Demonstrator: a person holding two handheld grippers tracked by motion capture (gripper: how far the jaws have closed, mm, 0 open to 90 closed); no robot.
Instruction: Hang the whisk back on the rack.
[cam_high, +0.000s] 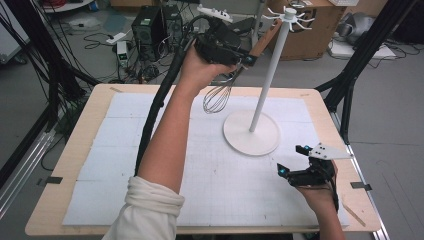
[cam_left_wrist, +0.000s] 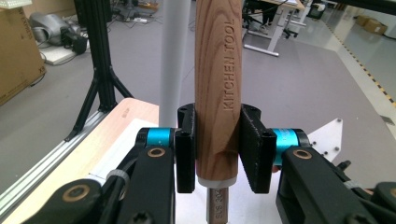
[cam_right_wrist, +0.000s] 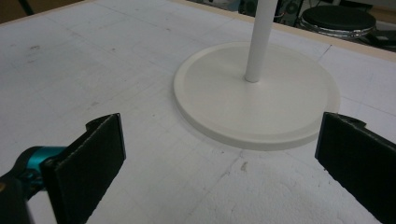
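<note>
Pale wood table: topped by a white gridded mat that covers most of it.
White hanging stand: a round base on the mat right of centre, a thin upright pole, and a crown of small hooks at the top.
Left arm: raised high over the far side of the table, white sleeve rolled back at the elbow.
Left tool: clamped on the wooden handle of the whisk, both pads flat against the wood just above the metal collar.
Right tool: jaws spread wide and empty, low over the mat near the right front of the table, aimed at the stand's base.
Whisk: in the air, tilted, wire balloon hanging down toward the mat and the handle slanting up toward the hooks; the handle reads "KITCHEN TOOL".
Step in hand (judged): most likely bringing the handle's top end up to one of the hooks so the whisk hangs from the stand.
How to do it well: keep the handle close beside the pole, as the left gripper view shows it, and steer the top end to a hook. Whether the handle has a loop or hole for hanging cannot be told.
Risk: a sideways push on the thin pole could tip the stand, so the right tool could steady the base.
</note>
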